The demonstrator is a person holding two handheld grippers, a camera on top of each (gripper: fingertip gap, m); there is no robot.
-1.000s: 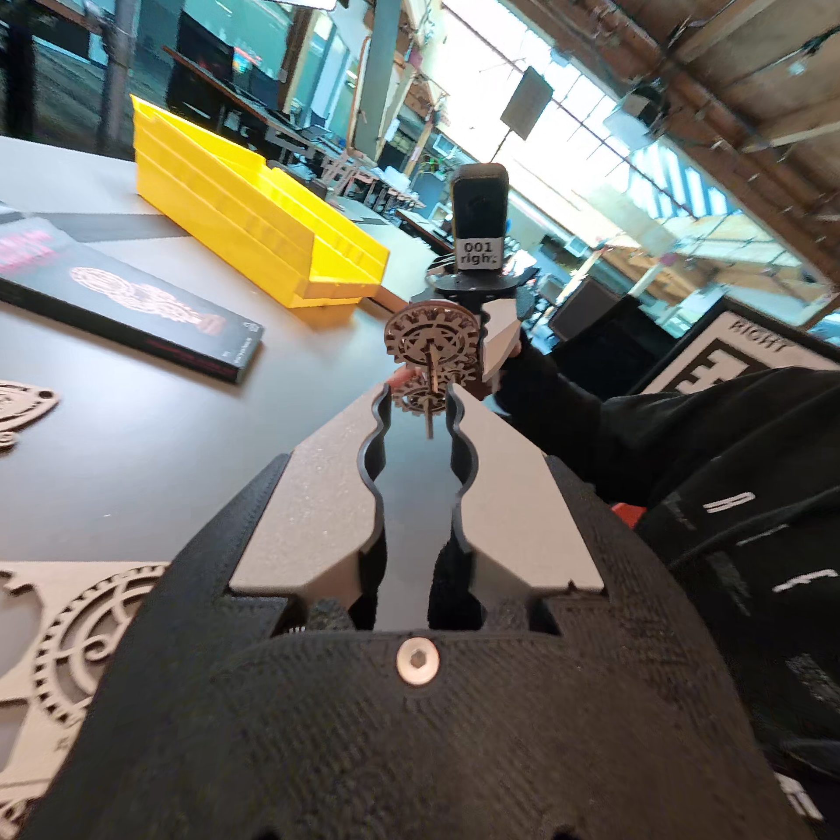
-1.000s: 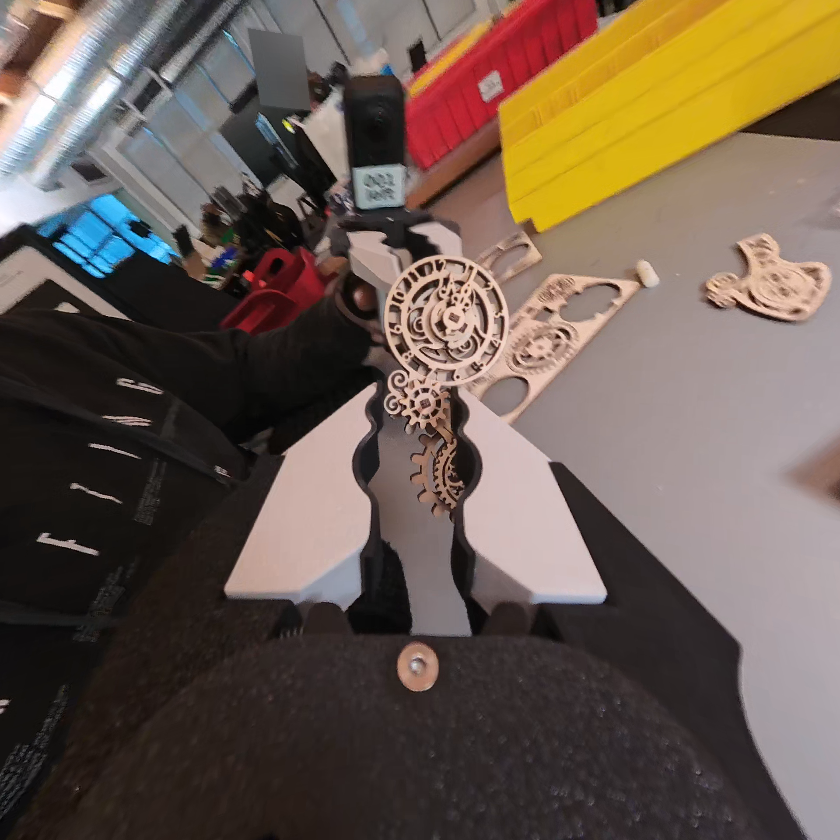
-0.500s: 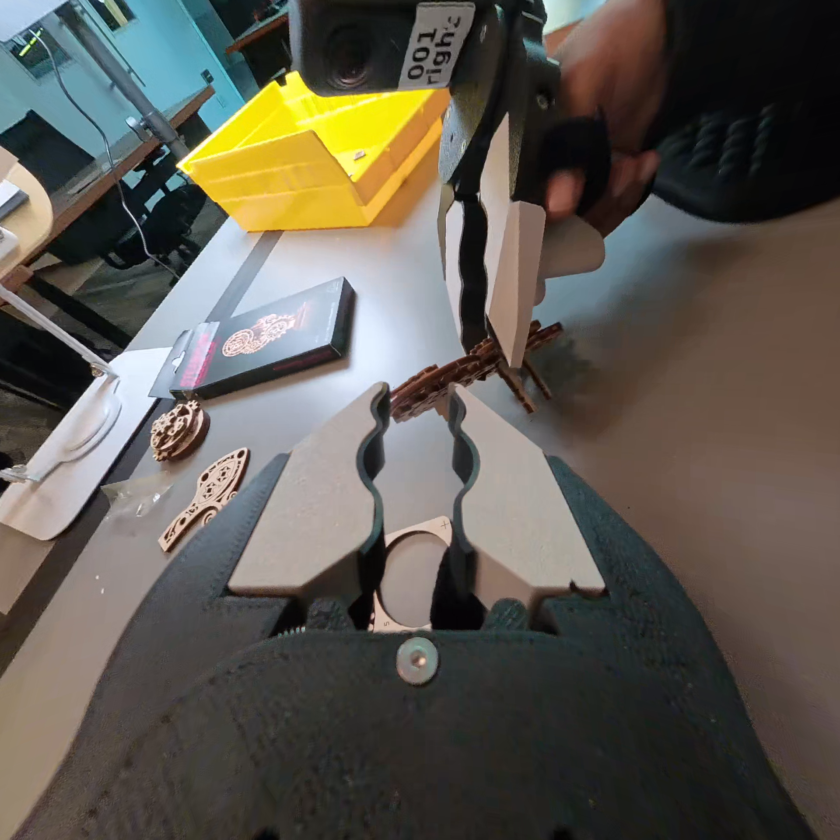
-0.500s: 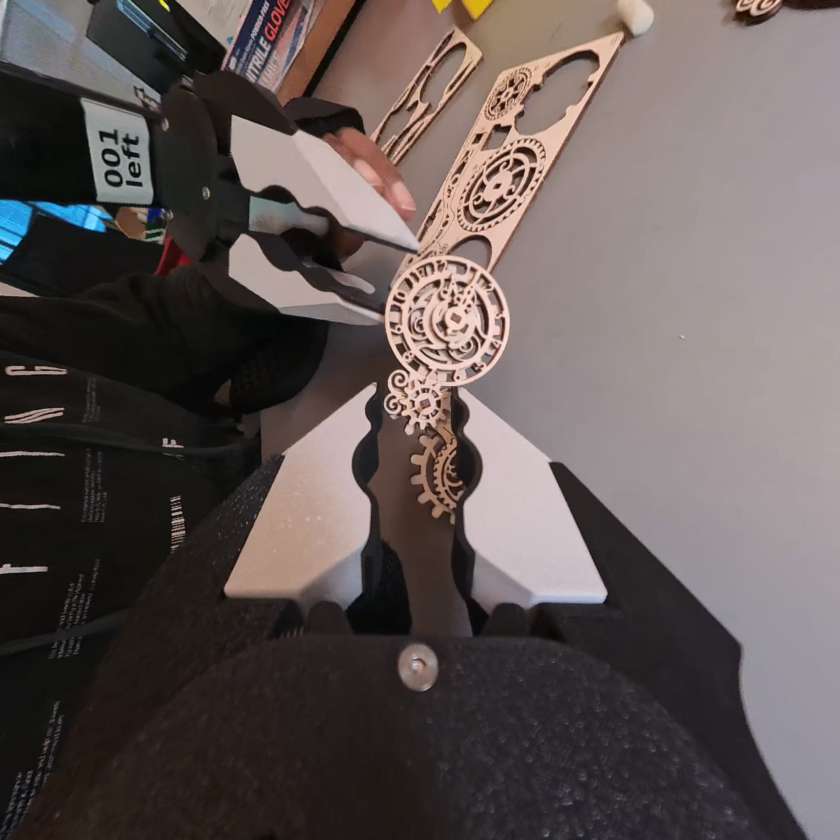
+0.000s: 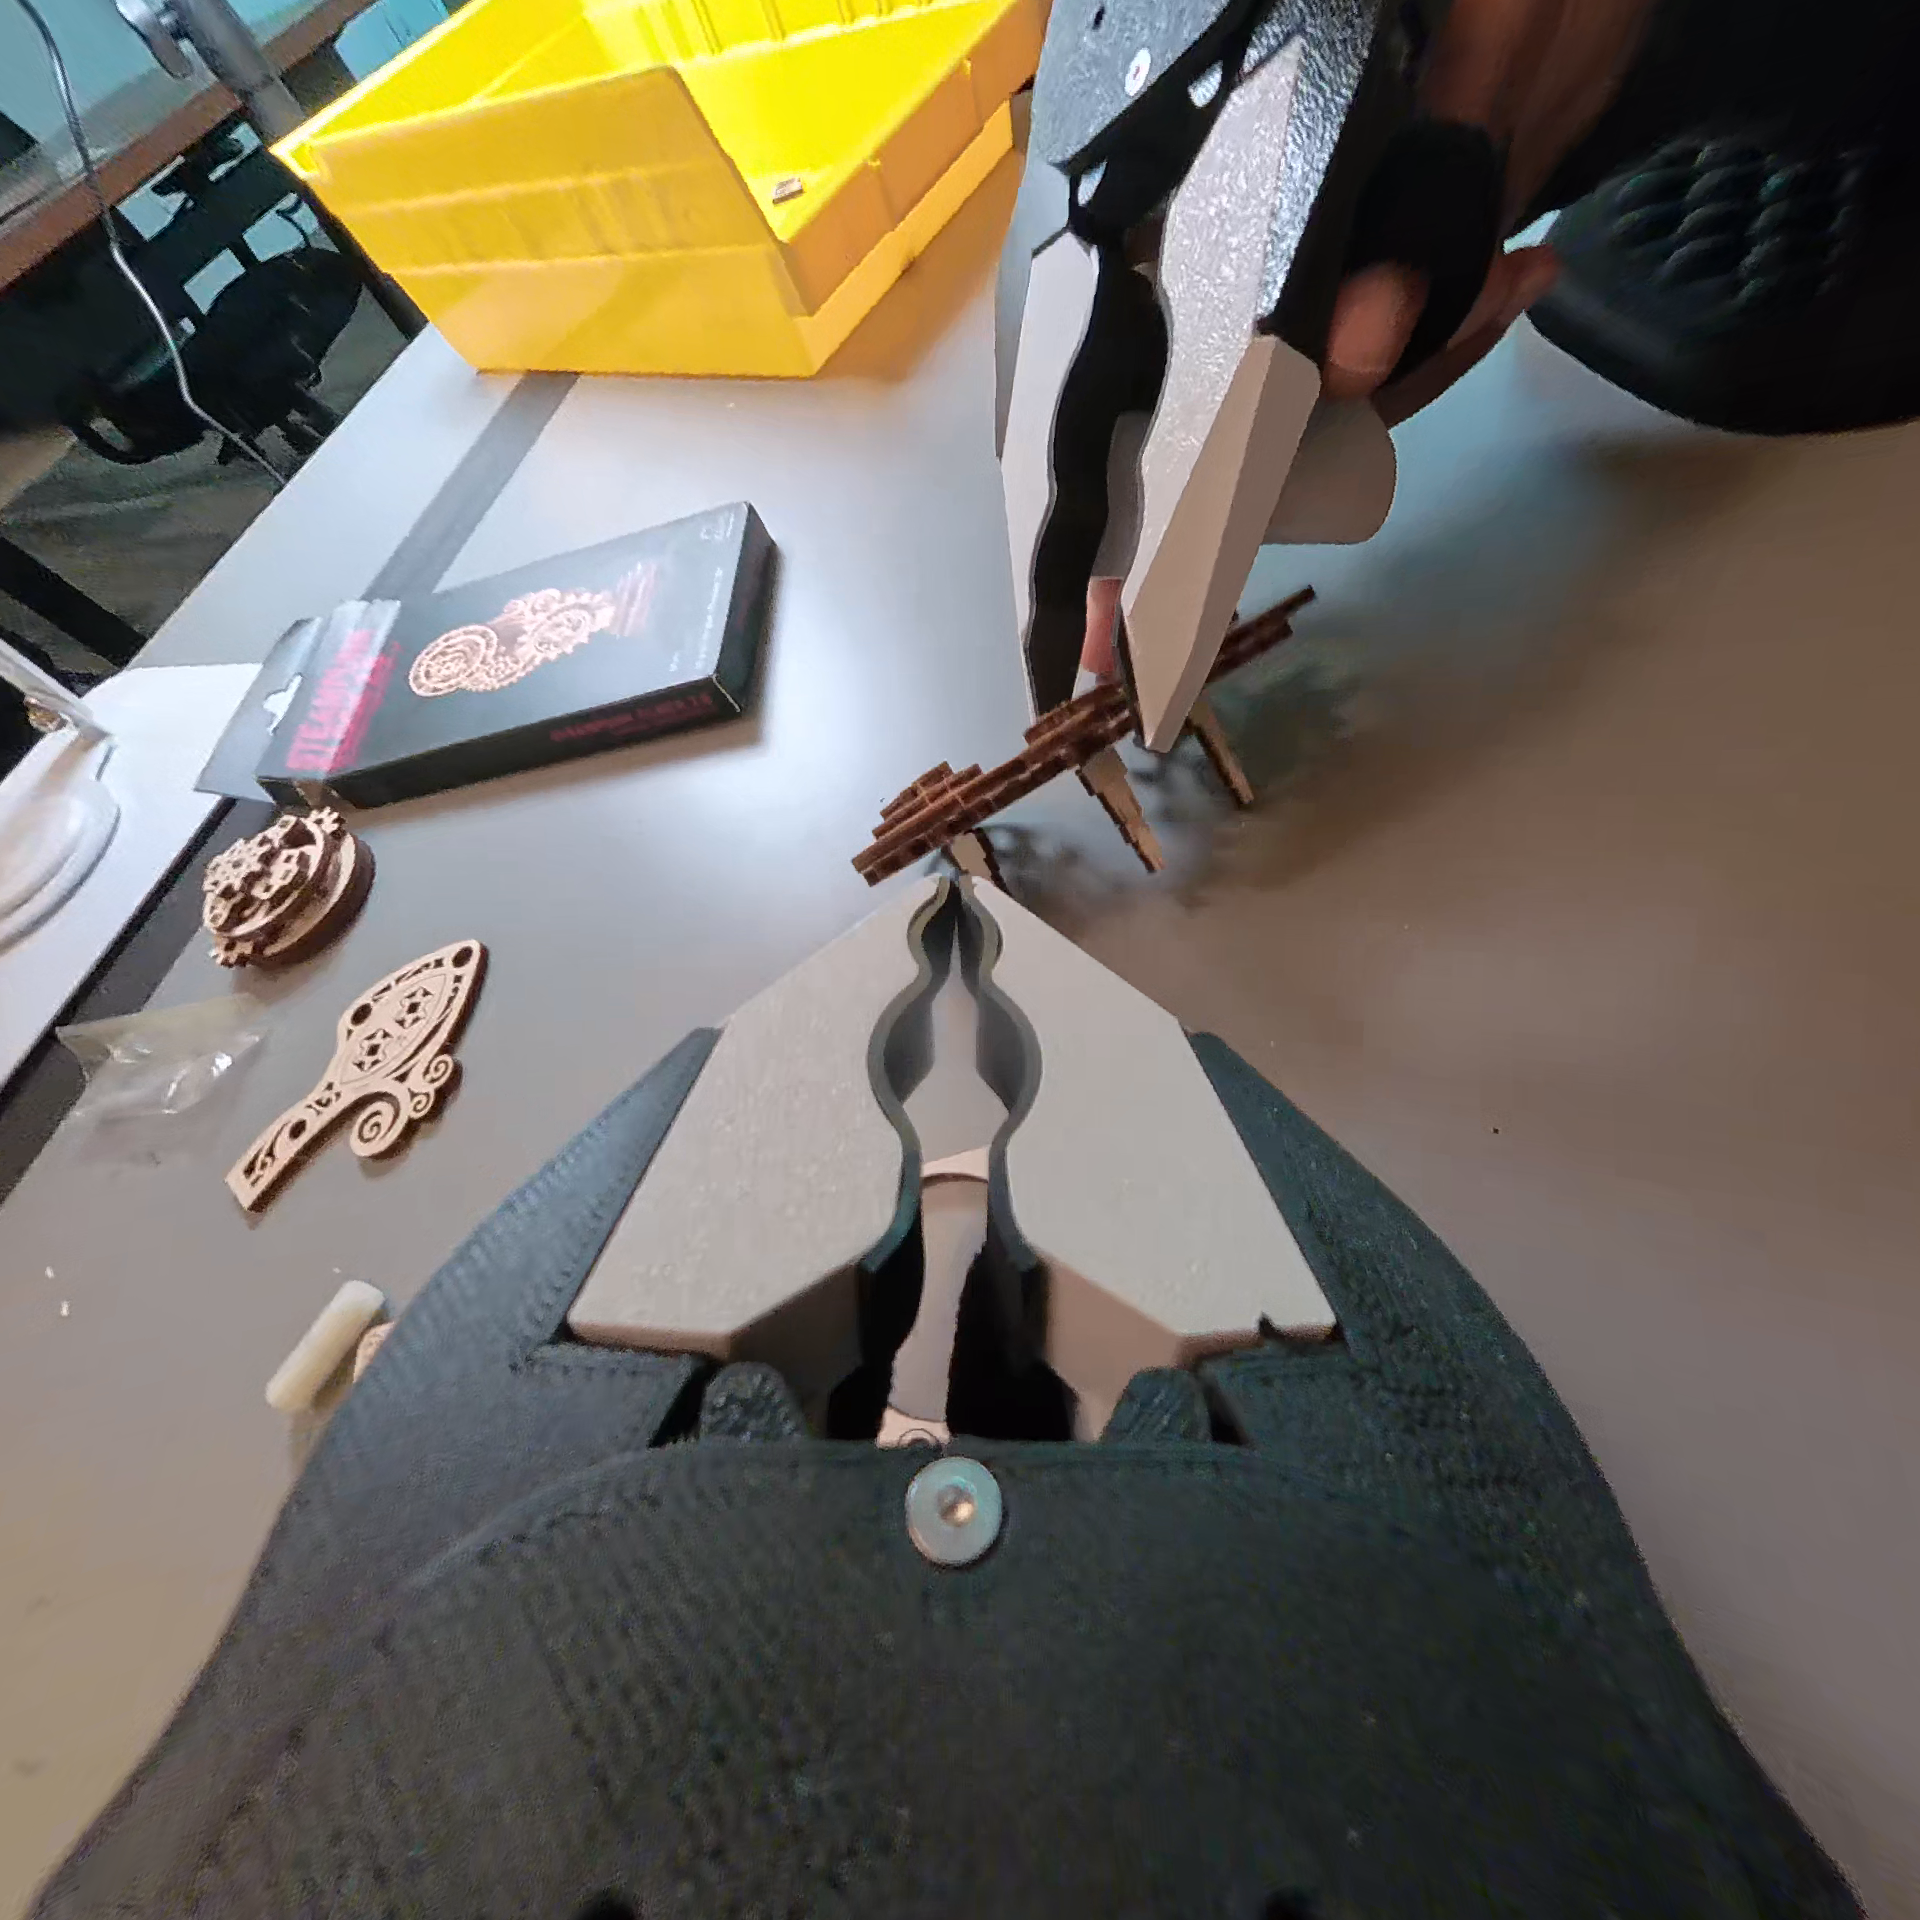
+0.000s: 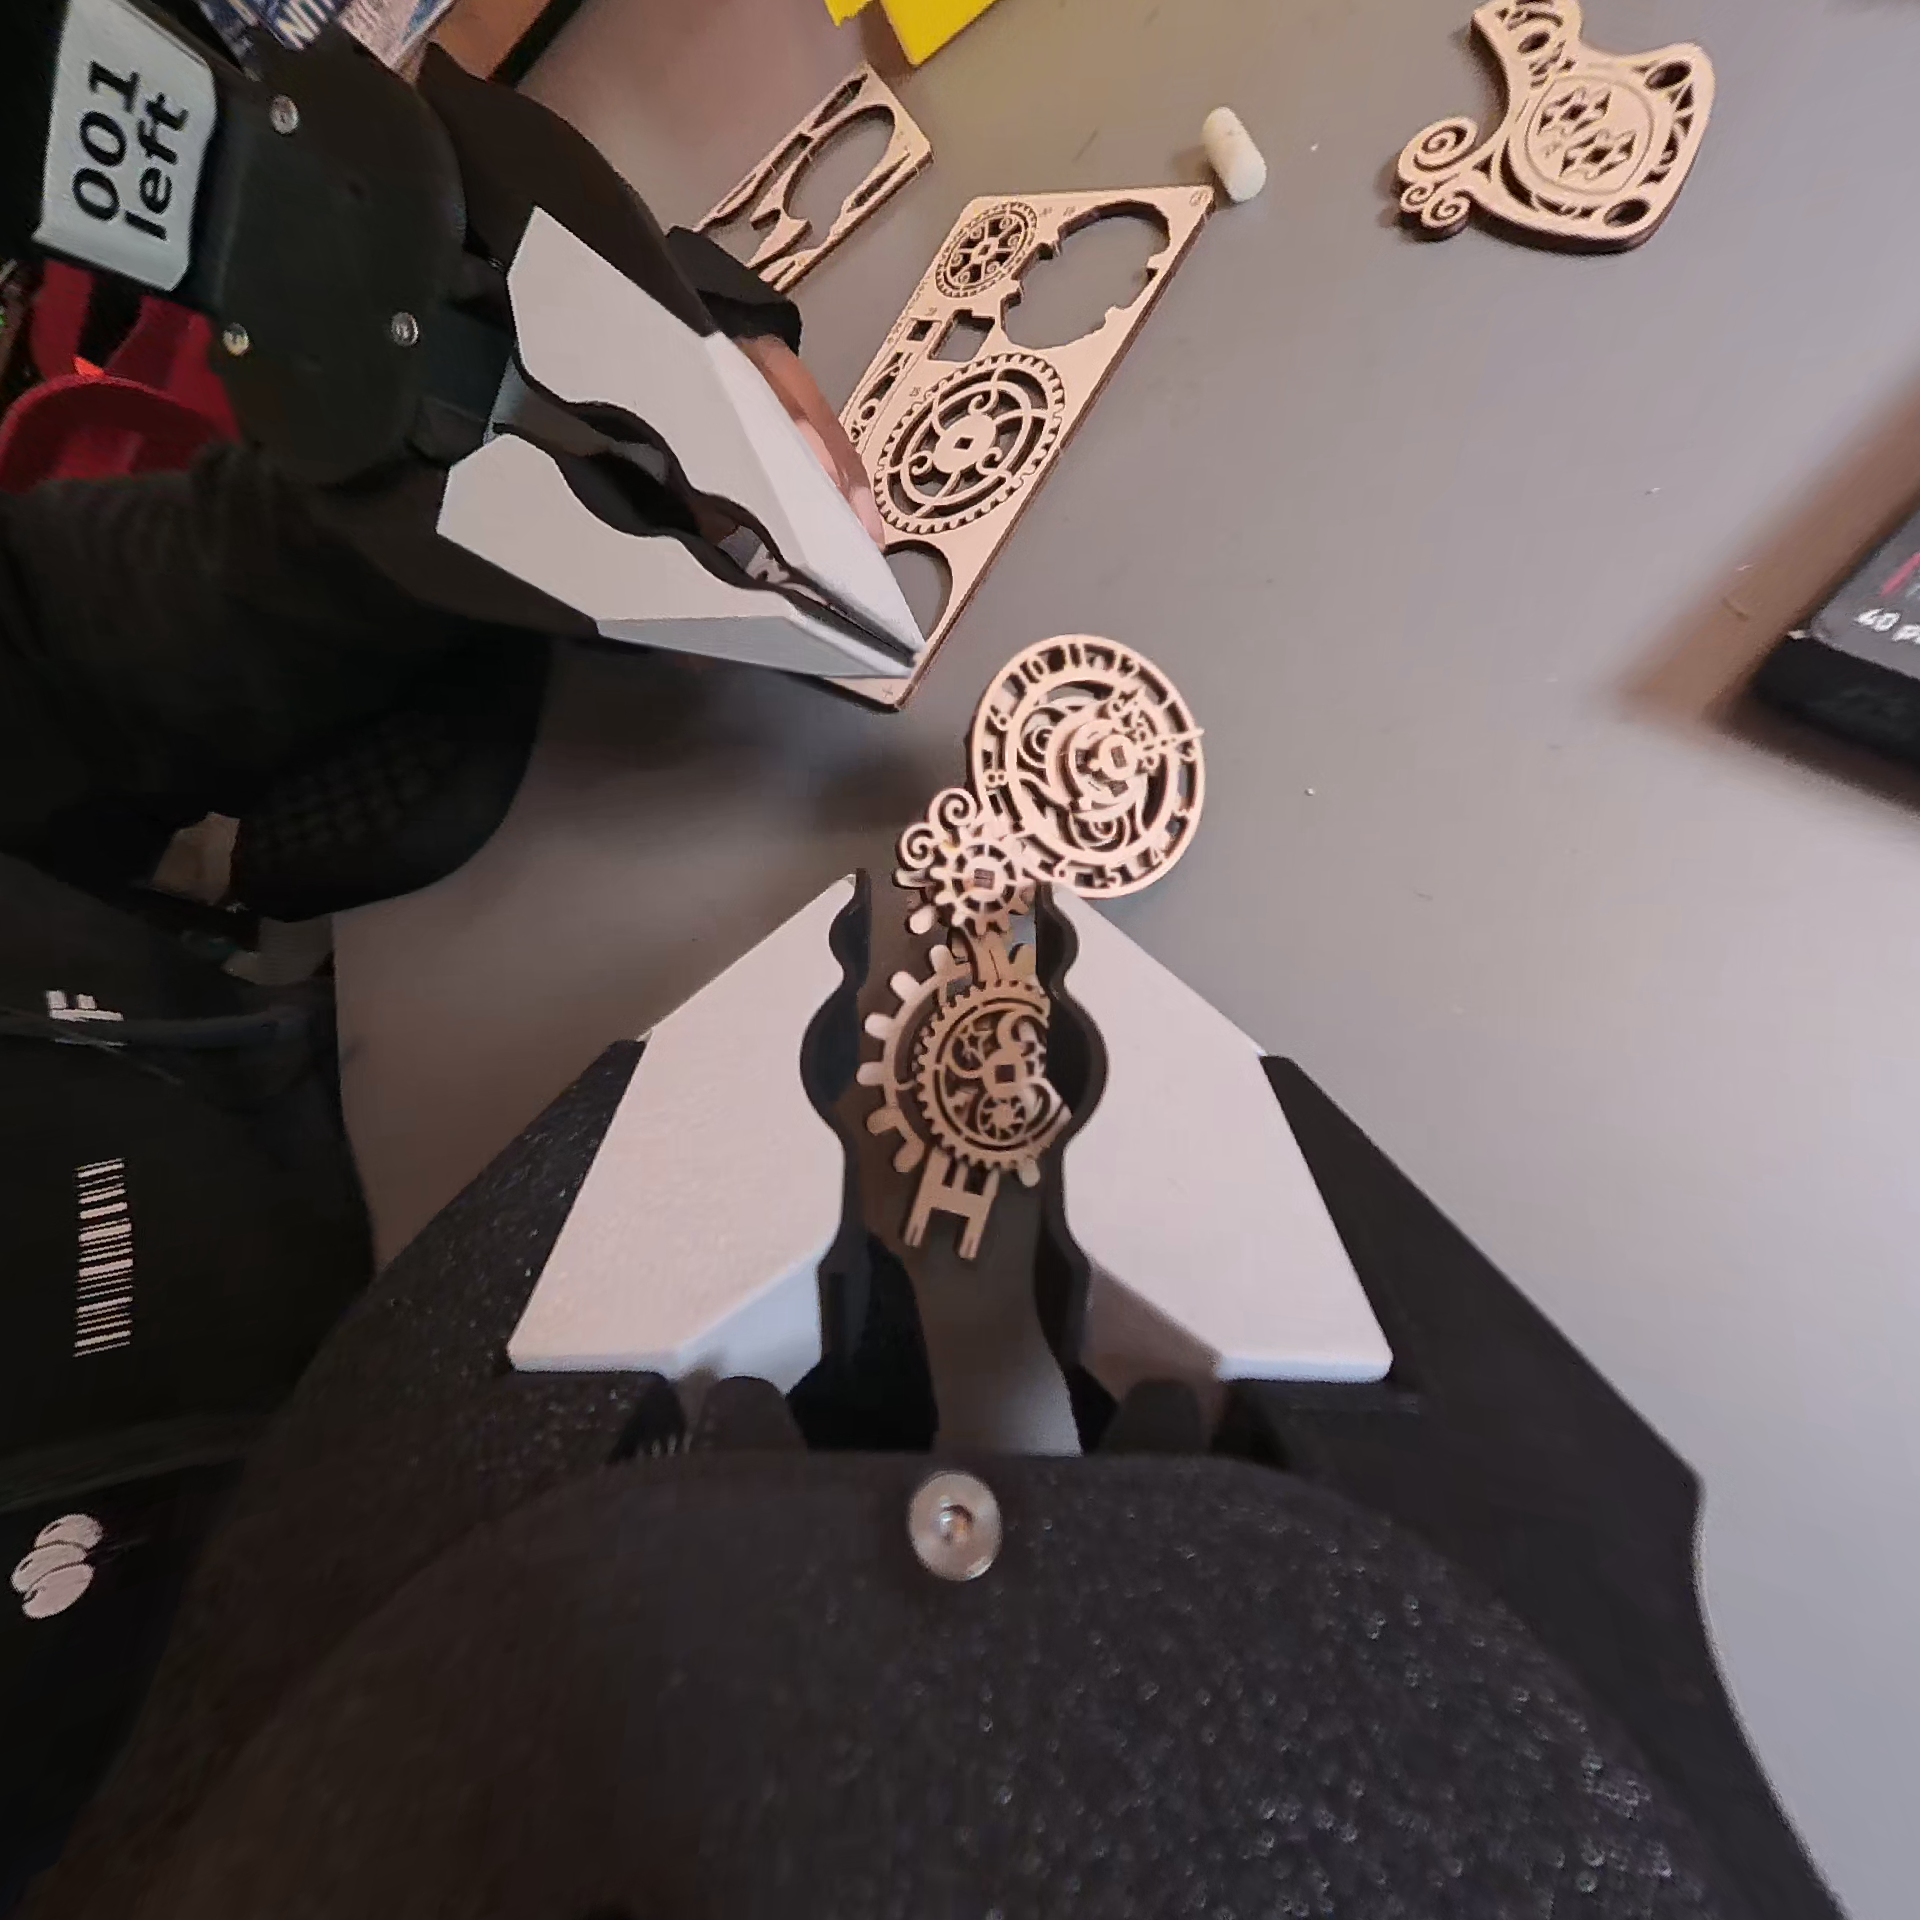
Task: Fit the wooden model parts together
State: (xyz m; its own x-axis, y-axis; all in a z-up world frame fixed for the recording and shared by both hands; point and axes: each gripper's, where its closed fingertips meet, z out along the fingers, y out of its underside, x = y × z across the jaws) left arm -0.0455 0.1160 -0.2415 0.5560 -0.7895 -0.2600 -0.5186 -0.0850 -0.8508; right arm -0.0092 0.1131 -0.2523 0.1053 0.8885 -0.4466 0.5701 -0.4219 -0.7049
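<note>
The wooden clock model [image 6: 1081, 774], a round dial above small gears, is pinched between my right gripper's [image 6: 951, 894] fingers and leans right. In the left wrist view the model [image 5: 1039, 769] shows edge-on just above the table, with pegs pointing down, and my right gripper [image 5: 1101, 707] comes down on it from above. My left gripper [image 5: 956, 883] is shut and empty, its tips just short of the model's near end. In the right wrist view my left gripper [image 6: 904, 655] hovers over a corner of the cut-out wooden sheet [image 6: 997, 395].
On the grey table [image 5: 1455, 1039]: a yellow bin [image 5: 665, 187] at the back, a black box [image 5: 520, 665], a round gear assembly [image 5: 286, 888], a flat ornate piece [image 5: 364, 1070] and a white peg [image 5: 322, 1351]. A second sheet [image 6: 821, 177] and another ornate piece [image 6: 1548, 135] lie farther off. Left tips to right tips: about 5 cm.
Both grippers came down from mid-air to just above the table. My left gripper went from open to shut. The model has tilted right in my right gripper.
</note>
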